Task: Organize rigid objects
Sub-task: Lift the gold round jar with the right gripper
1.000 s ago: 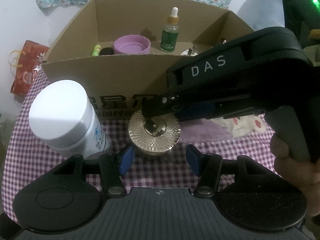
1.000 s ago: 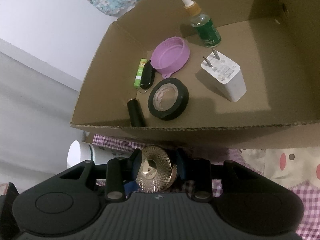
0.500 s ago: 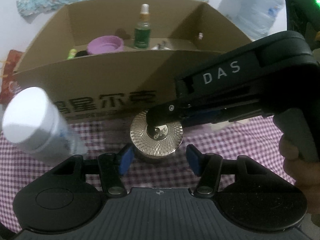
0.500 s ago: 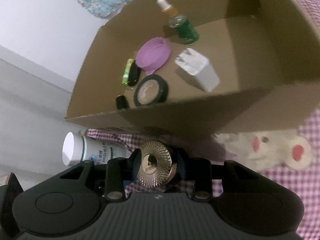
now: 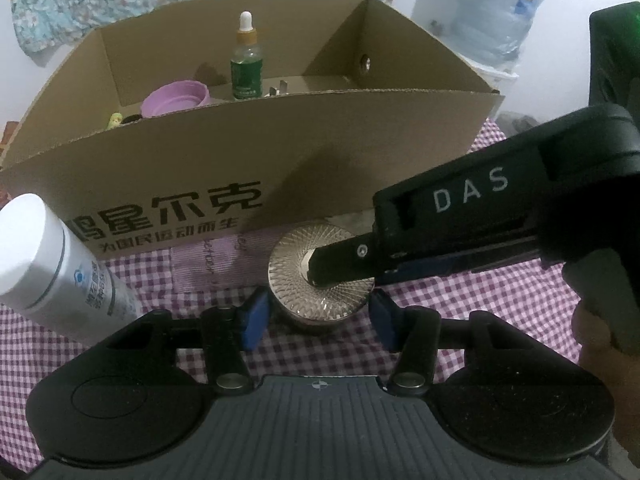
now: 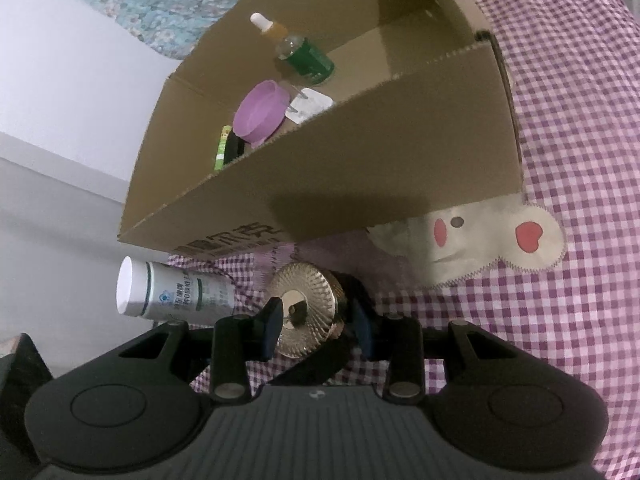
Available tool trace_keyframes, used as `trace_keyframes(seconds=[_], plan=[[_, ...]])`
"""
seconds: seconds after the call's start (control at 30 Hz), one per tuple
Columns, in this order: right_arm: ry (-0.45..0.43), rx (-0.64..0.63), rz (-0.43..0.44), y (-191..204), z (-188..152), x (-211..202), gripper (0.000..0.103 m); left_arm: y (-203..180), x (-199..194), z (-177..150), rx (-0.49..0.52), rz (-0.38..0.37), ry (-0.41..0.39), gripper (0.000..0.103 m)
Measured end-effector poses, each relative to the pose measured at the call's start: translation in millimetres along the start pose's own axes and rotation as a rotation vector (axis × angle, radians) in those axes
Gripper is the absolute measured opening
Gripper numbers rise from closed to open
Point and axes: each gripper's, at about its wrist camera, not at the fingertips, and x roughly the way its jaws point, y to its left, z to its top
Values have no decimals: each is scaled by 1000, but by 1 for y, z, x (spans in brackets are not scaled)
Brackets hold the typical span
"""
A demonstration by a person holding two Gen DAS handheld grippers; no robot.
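A round jar with a ribbed gold lid (image 5: 292,276) hangs just above the checked cloth, in front of the cardboard box (image 5: 280,168). My right gripper (image 5: 320,280) comes in from the right, shut on it, one finger across the lid's centre and the other below. In the right wrist view the jar (image 6: 308,296) sits tilted between the blue pads of that gripper (image 6: 316,320). My left gripper (image 5: 318,320) straddles the same jar from the near side. Its jaws are closing, the pads close beside the jar, with no clear press.
Inside the box stand a green dropper bottle (image 5: 246,68), a purple bowl (image 5: 176,98), a white charger (image 6: 312,104) and a green stick (image 6: 220,152). A white bottle (image 5: 52,264) stands at the left. A rabbit patch (image 6: 480,240) lies right of the box. A hand (image 5: 600,332) holds the right gripper.
The right gripper drew back from above the box and came down with the jar in front of its near wall. The left jaws narrowed around the jar.
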Motion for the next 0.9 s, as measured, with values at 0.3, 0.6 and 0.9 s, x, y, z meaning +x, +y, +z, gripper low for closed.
trace_keyframes(seconds=[0.3,0.6,0.9], plan=[[3,-23,-37,8,-6,-6,42,-2,-11,0,-16,-6,0,51],[-7,-40,-67,15,-14,-16,41,-8,-17,-7,9,-11,5,46],[-12,2,-54,5,-19,-16,41,-8,-15,-9,13,-30,23,49]])
